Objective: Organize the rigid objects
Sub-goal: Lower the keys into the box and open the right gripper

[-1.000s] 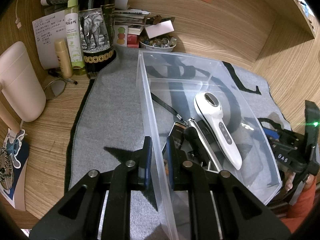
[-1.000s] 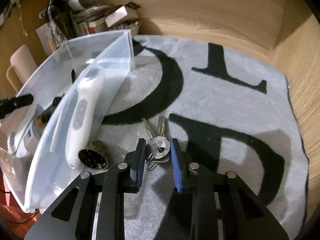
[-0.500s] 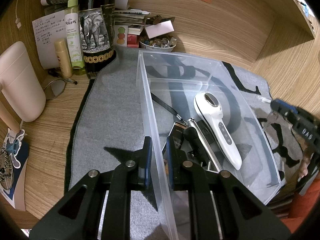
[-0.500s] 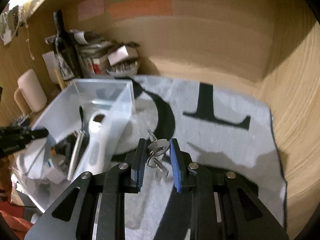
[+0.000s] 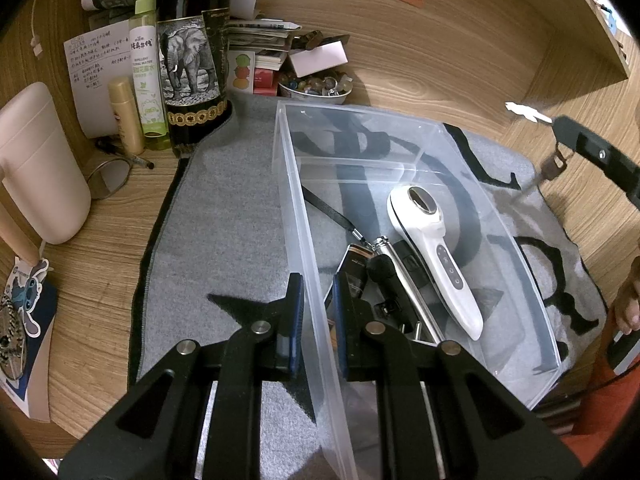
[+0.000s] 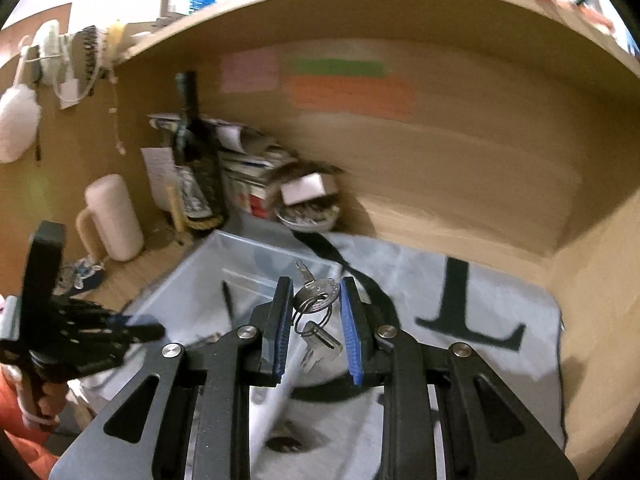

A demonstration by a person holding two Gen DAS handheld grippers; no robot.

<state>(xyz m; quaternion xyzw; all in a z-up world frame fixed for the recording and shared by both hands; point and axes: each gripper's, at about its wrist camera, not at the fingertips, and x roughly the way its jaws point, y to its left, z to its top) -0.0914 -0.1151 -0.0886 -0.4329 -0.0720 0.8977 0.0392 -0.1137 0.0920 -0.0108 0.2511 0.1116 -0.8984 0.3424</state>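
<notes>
Steel keys (image 6: 316,300) on their ring hang clamped between the blue-padded jaws of the right gripper (image 6: 313,312), lifted clear of the grey mat (image 6: 480,344) and carried above the clear plastic bin (image 6: 256,268). One key points up and another dangles below the pads, so the grip is on the ring and key heads only. My judgement is that the step in hand is the drop into the bin: bring the jaws over the open far half, lower until the dangling key is inside the walls, then let go, since a release from height could bounce the bunch off the hard floor of the bin.

Near the camera in the left view, the left gripper (image 5: 318,280) has its jaws closed astride the bin's near side wall (image 5: 308,240), steadying it. Inside lie a white handheld device (image 5: 436,248), a dark phone-like slab (image 5: 352,268), a metal rod (image 5: 404,276) and a black strap (image 5: 328,212). Beyond, on the wooden tabletop (image 5: 100,248), stand a dark bottle (image 5: 192,52) and a small bowl of trinkets (image 5: 316,86).
</notes>
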